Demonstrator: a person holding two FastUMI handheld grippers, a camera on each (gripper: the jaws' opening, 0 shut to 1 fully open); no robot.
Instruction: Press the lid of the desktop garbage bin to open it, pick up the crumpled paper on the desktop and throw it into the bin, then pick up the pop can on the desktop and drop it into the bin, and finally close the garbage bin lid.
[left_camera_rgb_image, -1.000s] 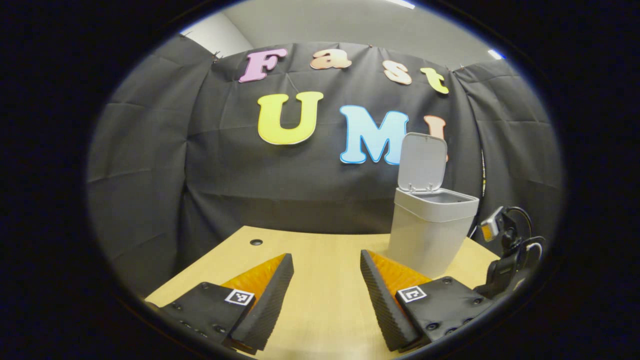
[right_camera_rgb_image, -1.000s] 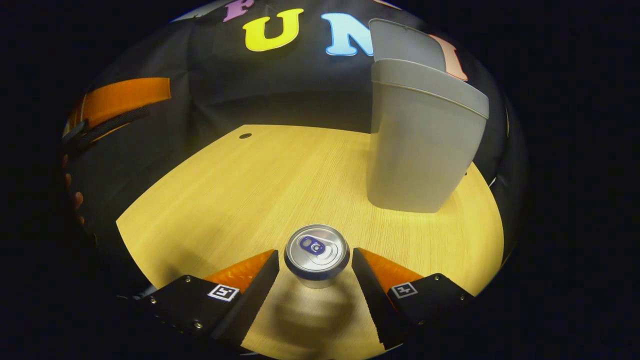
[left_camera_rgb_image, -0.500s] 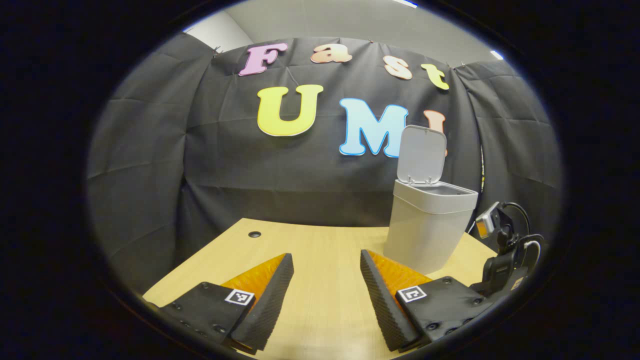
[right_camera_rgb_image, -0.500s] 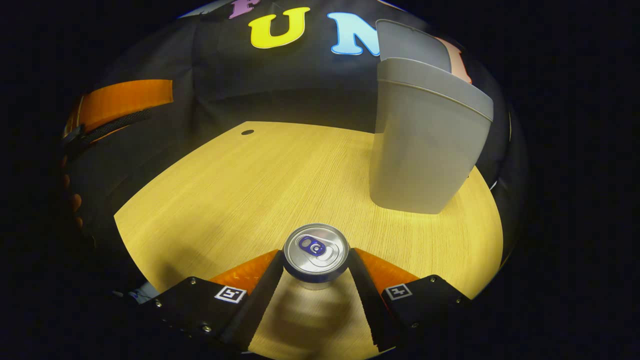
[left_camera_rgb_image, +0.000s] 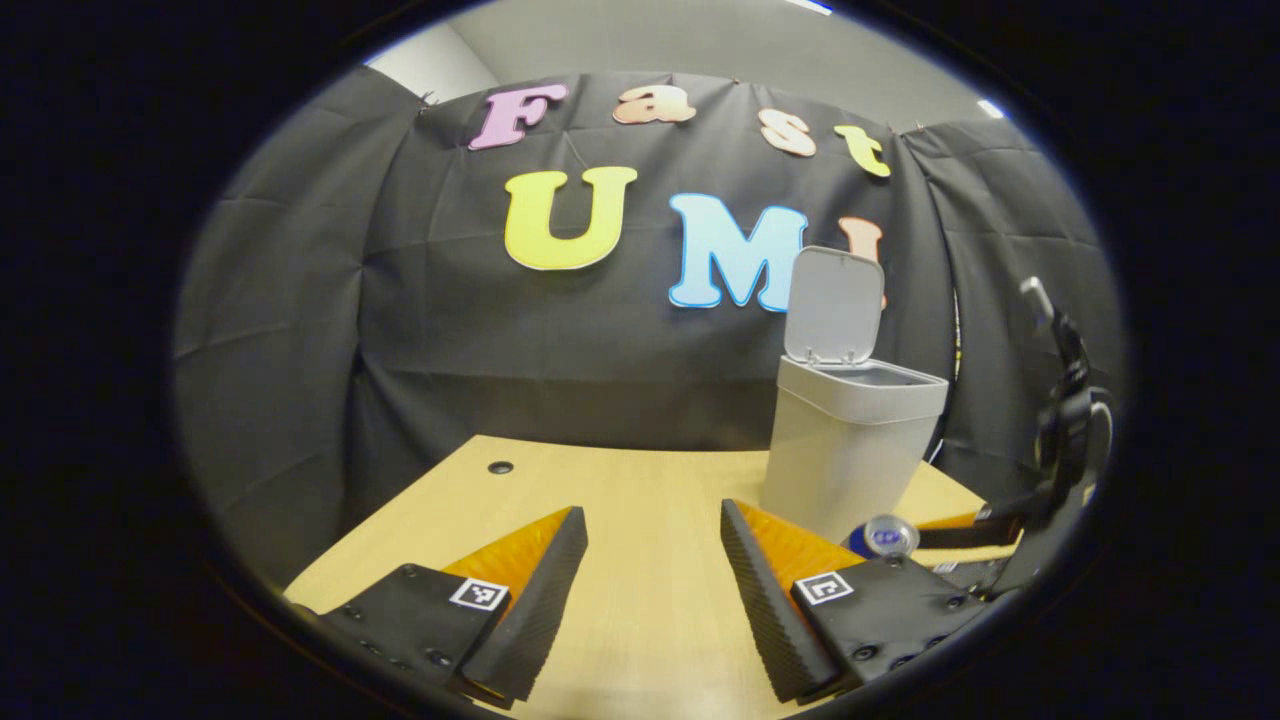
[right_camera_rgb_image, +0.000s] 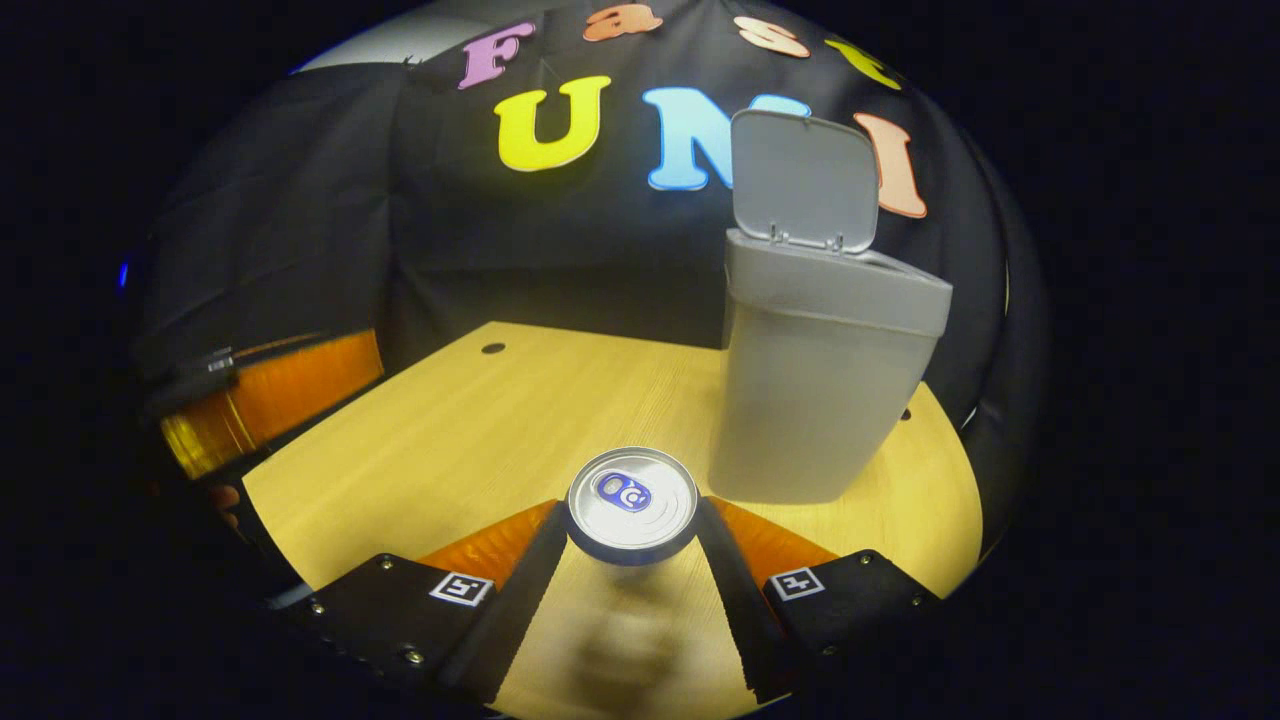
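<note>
Right tongs (right_camera_rgb_image: 632, 535) clamped on one pop can (right_camera_rgb_image: 631, 503), left tongs (left_camera_rgb_image: 652, 545) wide apart, one bin (right_camera_rgb_image: 815, 400), lid (right_camera_rgb_image: 803, 180) up

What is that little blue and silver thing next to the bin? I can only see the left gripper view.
Observer: It is a pop can. The right gripper view looks down on its silver top with a blue tab, and it stands upright.
Operator: Is something holding it?
Observer: Yes. The right gripper has one finger pressed against each side of the can.
Operator: Where is my gripper from over there?
Observer: The left gripper sits at the far left of that view, well apart from the can.
</note>
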